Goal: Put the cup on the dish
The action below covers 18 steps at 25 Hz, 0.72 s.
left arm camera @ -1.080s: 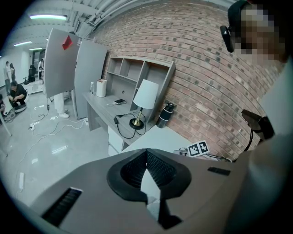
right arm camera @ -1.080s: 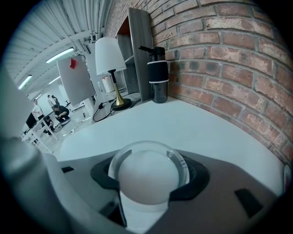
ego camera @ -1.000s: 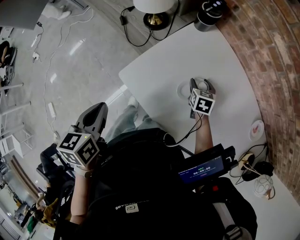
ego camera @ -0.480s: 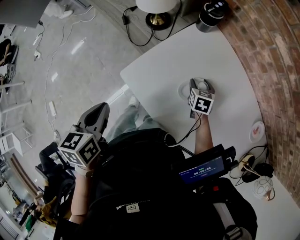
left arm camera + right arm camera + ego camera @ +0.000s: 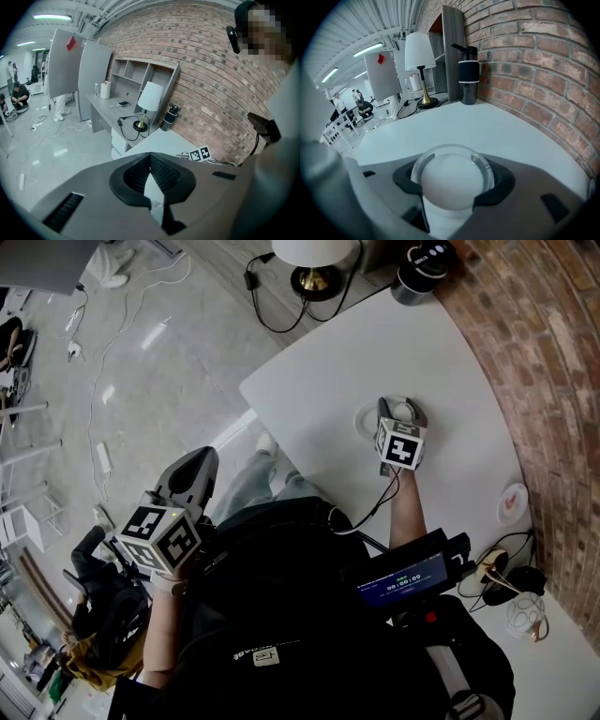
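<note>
Cup (image 5: pixel 450 180) between right tool (image 5: pixel 453 187) jaws, clear dish (image 5: pixel 453 147) rim behind

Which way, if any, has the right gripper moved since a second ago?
No. The right gripper stays over the dish, shut on the cup.

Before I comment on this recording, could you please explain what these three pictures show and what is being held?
A person holds a two-jaw tool in each hand. One picture comes from a head camera looking down; the other two ride on the tools. The right hand-held gripper is closed on a white cup over a clear dish on the white table. The left hand-held gripper is shut and empty, off the table. A black bottle stands near the far edge, a lamp beyond.
</note>
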Tool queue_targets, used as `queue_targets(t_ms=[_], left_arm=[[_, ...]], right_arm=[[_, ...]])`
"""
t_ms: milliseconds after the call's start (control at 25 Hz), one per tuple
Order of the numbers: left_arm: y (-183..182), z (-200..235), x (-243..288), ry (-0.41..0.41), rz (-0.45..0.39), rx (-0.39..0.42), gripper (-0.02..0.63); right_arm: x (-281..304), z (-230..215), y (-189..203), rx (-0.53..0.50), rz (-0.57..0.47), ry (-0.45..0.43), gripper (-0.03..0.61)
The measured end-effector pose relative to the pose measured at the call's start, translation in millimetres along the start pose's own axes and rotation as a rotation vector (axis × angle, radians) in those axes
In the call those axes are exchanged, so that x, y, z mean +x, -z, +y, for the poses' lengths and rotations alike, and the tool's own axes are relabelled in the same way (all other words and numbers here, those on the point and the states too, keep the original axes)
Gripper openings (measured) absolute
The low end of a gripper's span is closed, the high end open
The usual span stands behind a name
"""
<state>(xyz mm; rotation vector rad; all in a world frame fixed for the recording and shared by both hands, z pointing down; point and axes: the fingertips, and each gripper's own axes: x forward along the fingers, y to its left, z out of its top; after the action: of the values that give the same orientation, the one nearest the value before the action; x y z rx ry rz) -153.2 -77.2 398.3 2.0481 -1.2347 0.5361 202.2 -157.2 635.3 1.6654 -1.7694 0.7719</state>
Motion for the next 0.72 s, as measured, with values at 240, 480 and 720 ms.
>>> queue_targets(t_ms=[240, 480, 720], left_arm=[[1.4, 0.3, -1.3, -0.001, -0.003, -0.007, 0.006], [2.7, 0.0, -2.9, 0.0, -0.005, -0.009, 0.006], [4.6, -1.3, -4.6, -0.001, -0.012, -0.013, 0.006]], right_arm=[[-0.7, 1.2, 0.6, -0.032, -0.008, 0.009, 0.259], [-1.4, 2.9, 1.4, -0.041, -0.012, 0.014, 0.259], [-3.4, 2.8, 3.7, -0.04, -0.018, 0.014, 0.259]])
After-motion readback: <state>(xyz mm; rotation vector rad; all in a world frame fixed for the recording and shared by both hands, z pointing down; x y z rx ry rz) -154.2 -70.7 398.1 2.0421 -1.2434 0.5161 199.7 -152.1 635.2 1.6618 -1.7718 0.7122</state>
